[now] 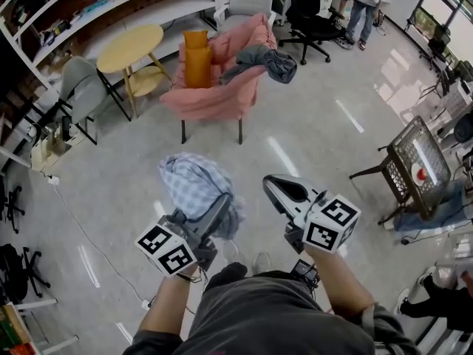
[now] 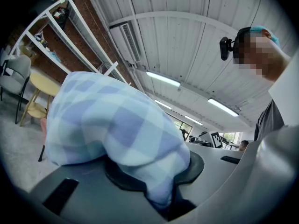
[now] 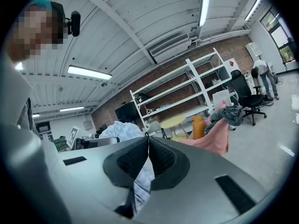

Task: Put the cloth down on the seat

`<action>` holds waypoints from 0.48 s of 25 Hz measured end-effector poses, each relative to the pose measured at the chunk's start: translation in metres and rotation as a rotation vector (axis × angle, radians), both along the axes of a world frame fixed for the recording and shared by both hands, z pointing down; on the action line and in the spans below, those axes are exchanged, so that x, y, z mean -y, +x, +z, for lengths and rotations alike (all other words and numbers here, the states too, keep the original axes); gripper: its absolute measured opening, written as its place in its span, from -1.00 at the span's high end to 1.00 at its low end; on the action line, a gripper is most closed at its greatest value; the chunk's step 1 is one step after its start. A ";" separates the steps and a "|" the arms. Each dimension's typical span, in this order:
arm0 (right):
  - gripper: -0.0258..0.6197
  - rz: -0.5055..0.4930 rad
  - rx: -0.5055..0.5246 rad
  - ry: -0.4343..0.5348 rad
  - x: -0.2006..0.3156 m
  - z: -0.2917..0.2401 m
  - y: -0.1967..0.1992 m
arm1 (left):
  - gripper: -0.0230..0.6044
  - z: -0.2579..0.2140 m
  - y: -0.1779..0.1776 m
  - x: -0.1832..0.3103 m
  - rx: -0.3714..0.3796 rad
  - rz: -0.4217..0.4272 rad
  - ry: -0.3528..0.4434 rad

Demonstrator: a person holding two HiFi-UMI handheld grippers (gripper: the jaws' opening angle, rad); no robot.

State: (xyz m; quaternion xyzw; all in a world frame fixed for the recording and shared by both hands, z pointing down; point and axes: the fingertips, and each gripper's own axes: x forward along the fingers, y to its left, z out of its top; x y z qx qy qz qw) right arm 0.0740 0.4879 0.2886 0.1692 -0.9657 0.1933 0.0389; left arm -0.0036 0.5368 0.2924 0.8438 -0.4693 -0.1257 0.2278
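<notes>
Blue-checked cloth (image 1: pixel 194 186) hangs bunched in the clenched left tool (image 1: pixel 220 211); the right tool (image 1: pixel 272 183) is pressed shut, apparently empty. The pink armchair (image 1: pixel 214 95) stands at twelve o'clock, well apart: carry the cloth over the seat (image 1: pixel 222 76), lower it, then release.

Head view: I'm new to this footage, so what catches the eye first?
The blue checked cloth bulges from the left gripper, clamped on it, low in the middle. Beyond it stands a pink armchair with an orange cushion in it and a grey garment slung over one arm.
</notes>
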 end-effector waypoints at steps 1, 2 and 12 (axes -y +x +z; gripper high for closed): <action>0.87 0.007 -0.001 0.001 0.003 0.000 -0.007 | 0.58 0.001 -0.008 0.003 0.001 0.002 0.000; 0.87 0.013 -0.001 0.002 0.006 0.000 -0.013 | 0.58 0.001 -0.015 0.006 0.002 0.005 0.000; 0.87 0.052 -0.002 0.003 0.028 0.005 -0.063 | 0.58 0.003 -0.075 0.032 0.007 0.022 0.012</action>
